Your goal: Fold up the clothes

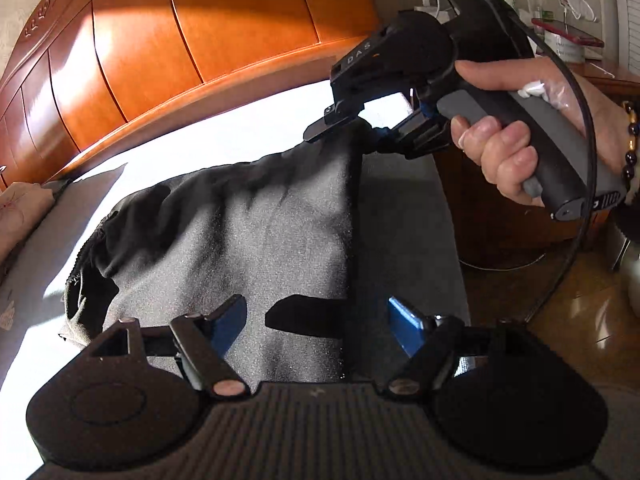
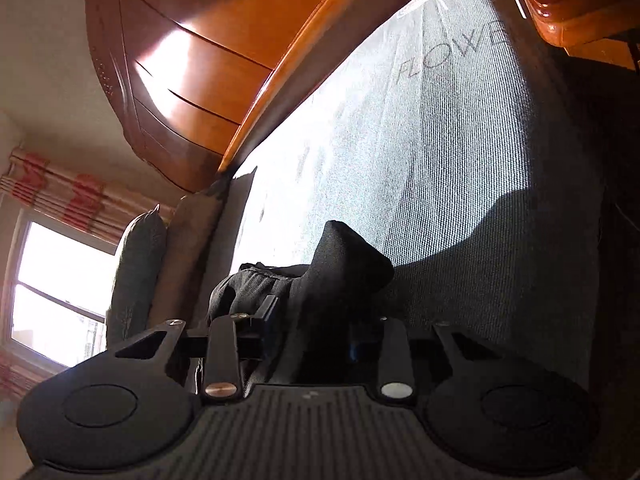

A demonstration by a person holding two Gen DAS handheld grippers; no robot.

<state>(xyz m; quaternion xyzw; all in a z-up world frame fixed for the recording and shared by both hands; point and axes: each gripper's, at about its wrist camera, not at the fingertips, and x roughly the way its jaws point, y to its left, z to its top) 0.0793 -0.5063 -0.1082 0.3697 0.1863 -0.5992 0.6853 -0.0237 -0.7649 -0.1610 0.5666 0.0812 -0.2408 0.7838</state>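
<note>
A dark grey garment [image 1: 256, 240] lies spread on the grey bed cover [image 1: 404, 216], in front of the orange wooden headboard [image 1: 180, 40]. The right gripper [image 1: 360, 128], held in a person's hand [image 1: 520, 136], has its jaws narrowed on the far corner of the garment, and the cloth rises to it in a taut ridge. The left gripper [image 1: 316, 320] stands wide over the near part of the garment, its blue pads [image 1: 228, 320] apart and pressing on nothing. A bedside table [image 1: 592, 76] stands beyond the hand.
</note>
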